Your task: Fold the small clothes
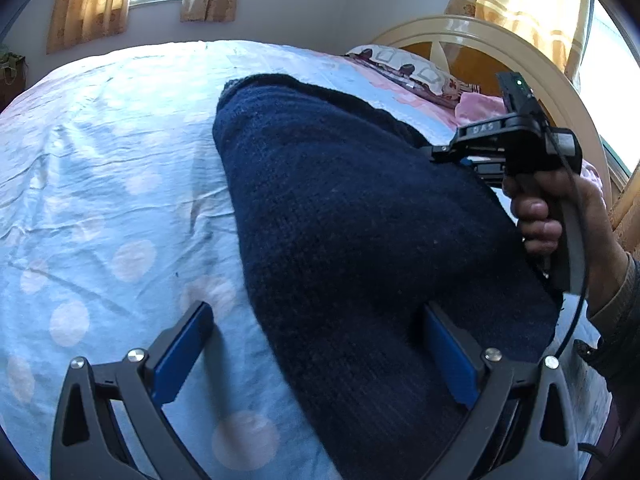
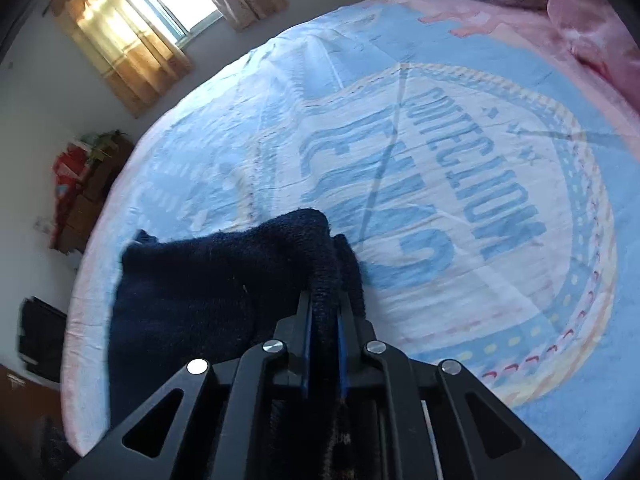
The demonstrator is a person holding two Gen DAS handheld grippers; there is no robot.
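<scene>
A navy knitted garment point(image 1: 352, 216) lies bunched on the light blue bed sheet point(image 1: 100, 160). My left gripper point(image 1: 320, 344) is open wide just above it. Its left finger point(image 1: 184, 356) is over bare sheet and its right finger point(image 1: 448, 356) is against the knit, so the garment's near left edge runs between them. A person's hand point(image 1: 536, 216) holds my right gripper point(image 1: 440, 156) at the garment's far right edge. In the right wrist view, my right gripper point(image 2: 325, 300) is shut on a thick fold of the navy garment point(image 2: 192, 292), which hangs to the left.
The printed sheet point(image 2: 440, 160) covers the whole bed. A patterned pillow point(image 1: 404, 68), a pink blanket point(image 2: 580, 20) and a cream headboard point(image 1: 480, 36) are at the far end. Curtained windows point(image 2: 160, 12) and stacked belongings point(image 2: 80, 188) stand beyond the bed's left edge.
</scene>
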